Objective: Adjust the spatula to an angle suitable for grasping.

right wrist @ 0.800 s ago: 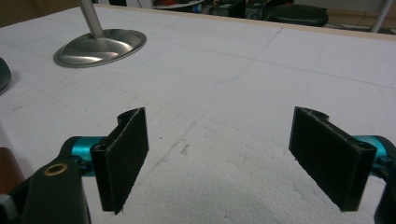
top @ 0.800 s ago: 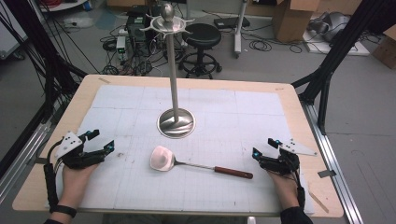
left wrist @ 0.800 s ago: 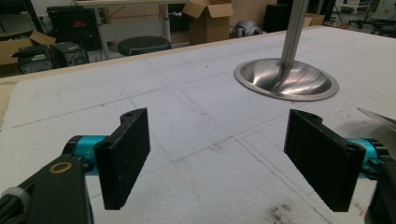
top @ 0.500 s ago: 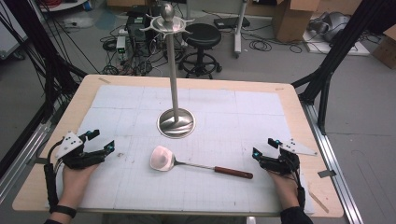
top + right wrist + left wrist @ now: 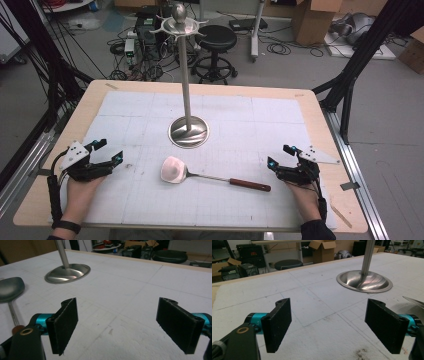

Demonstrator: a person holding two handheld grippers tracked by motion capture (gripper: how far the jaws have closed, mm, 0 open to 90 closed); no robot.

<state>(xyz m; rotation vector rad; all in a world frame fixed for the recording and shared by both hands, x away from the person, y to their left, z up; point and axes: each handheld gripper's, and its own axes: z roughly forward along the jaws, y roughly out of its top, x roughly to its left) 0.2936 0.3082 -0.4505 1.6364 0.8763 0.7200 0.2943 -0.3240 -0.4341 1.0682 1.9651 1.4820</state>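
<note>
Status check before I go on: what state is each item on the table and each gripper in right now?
Steel spatula with dark red-brown handle: lying flat on the white mat, untouched, between the grippers.
Tall steel hanger stand with round base: upright, its hooks bare.
Left gripper: open, nothing between the jaws, low over the mat.
Right gripper: open, nothing between the jaws, near the handle end.

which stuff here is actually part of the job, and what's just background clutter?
In the job:
spatula, flat on the mat between the hands
hanging stand, upright behind it
left gripper and right gripper, both open, holding nothing

Just lying about:
black stool on the floor beyond the table
cardboard boxes
electronics and cables on the floor
</note>
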